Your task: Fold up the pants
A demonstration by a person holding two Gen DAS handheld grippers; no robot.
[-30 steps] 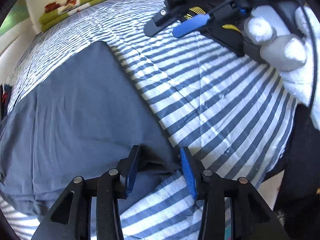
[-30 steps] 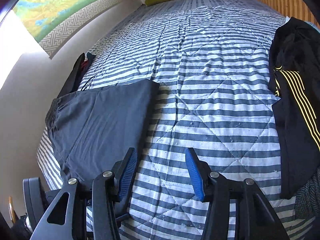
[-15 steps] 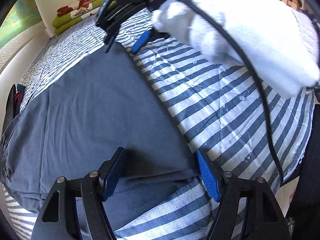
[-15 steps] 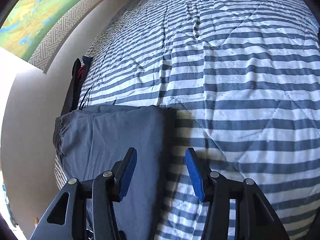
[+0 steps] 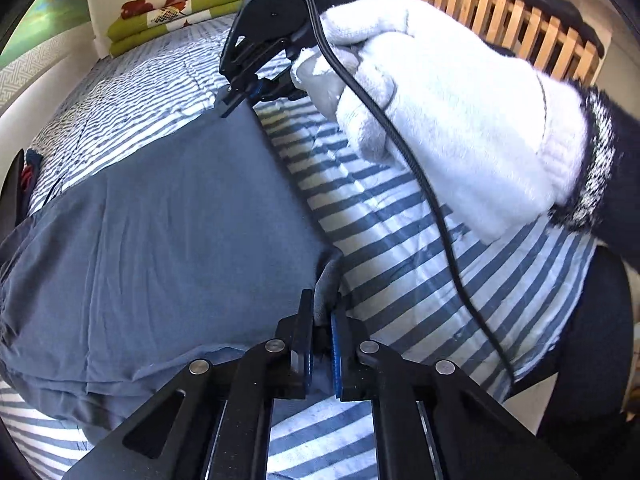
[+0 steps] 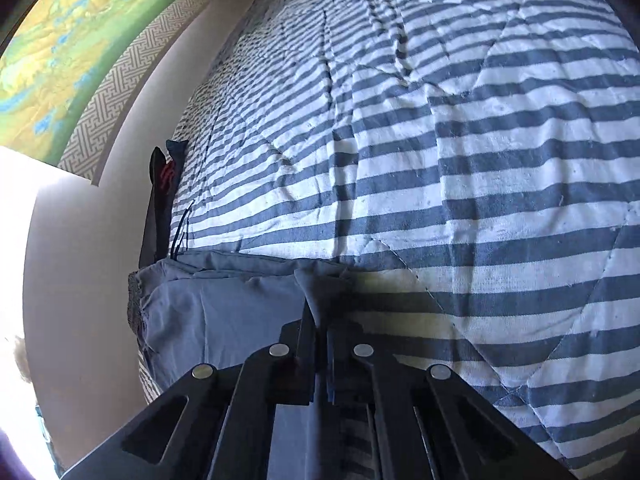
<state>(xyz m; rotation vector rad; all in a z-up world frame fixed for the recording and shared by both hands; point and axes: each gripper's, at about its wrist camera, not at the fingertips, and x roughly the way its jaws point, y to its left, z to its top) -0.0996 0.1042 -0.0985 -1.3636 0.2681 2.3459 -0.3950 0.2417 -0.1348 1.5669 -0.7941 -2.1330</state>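
Observation:
Grey pants (image 5: 160, 232) lie flat on a striped bed cover, folded lengthwise. My left gripper (image 5: 320, 320) is shut on the near right corner of the pants, a ridge of cloth pinched between its pads. In the left wrist view the right gripper (image 5: 240, 96) sits at the far right corner of the pants, held by a white-gloved hand (image 5: 452, 108). The right wrist view shows the right gripper (image 6: 320, 324) shut on a peak of grey pants (image 6: 224, 312) cloth, with the waistband end lying to the left by the bed's edge.
The blue and white striped bed cover (image 6: 460, 168) stretches far ahead. Folded green and red bedding (image 5: 176, 12) is stacked at the head of the bed. A wooden slatted rail (image 5: 520, 28) runs along the right. Dark items (image 6: 162, 196) are wedged between bed and wall.
Both grippers were open over the pants' right edge; now each has shut on a corner of the cloth. The right gripper has moved down to the far corner.

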